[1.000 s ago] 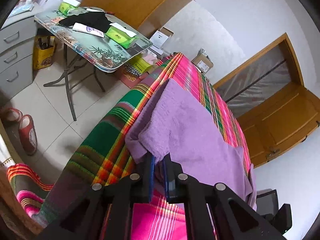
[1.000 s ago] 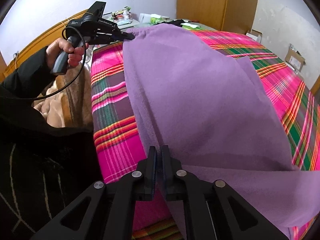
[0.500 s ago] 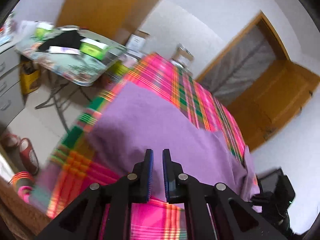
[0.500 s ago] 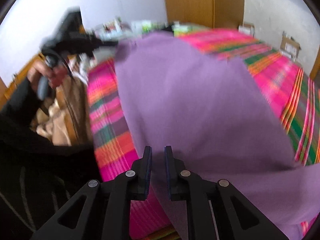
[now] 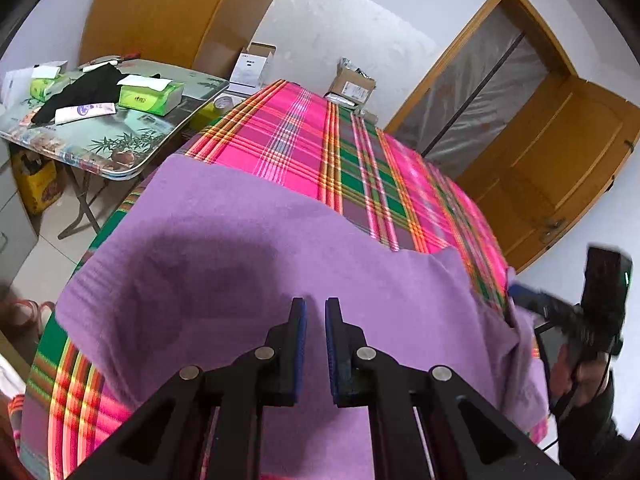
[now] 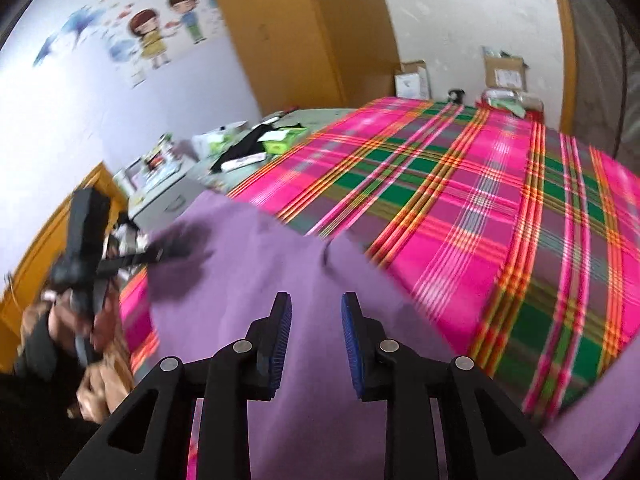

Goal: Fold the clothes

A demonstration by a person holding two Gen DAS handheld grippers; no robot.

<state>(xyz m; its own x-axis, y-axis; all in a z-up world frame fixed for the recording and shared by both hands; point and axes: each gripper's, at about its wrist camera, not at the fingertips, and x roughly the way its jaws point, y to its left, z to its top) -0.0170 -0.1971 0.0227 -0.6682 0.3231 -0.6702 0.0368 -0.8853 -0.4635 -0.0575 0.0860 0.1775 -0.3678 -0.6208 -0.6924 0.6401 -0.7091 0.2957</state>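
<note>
A purple garment [image 5: 248, 264] lies spread on a bed with a pink and green plaid cover [image 5: 360, 168]. In the left wrist view my left gripper [image 5: 315, 308] hovers over the garment's near part, its jaws a small gap apart with nothing between them. In the right wrist view my right gripper [image 6: 316, 302] is open and empty above the garment [image 6: 256, 288], near its folded edge. The left gripper [image 6: 176, 246] shows blurred at the left in that view, over the garment's corner. The right gripper [image 5: 532, 300] shows at the far right in the left wrist view.
A folding table [image 5: 132, 148] with tissue packs [image 5: 150, 98] and black cloth stands left of the bed. Cardboard boxes [image 5: 352, 86] sit beyond the bed's far end. A wooden door [image 5: 560, 168] is at right. Grey drawers [image 6: 168, 200] stand by the bed.
Both grippers have let go of the purple garment and opened; the right one opened wider. The garment has dropped flat onto the bed. Both cameras have tilted up toward the bed's far end.
</note>
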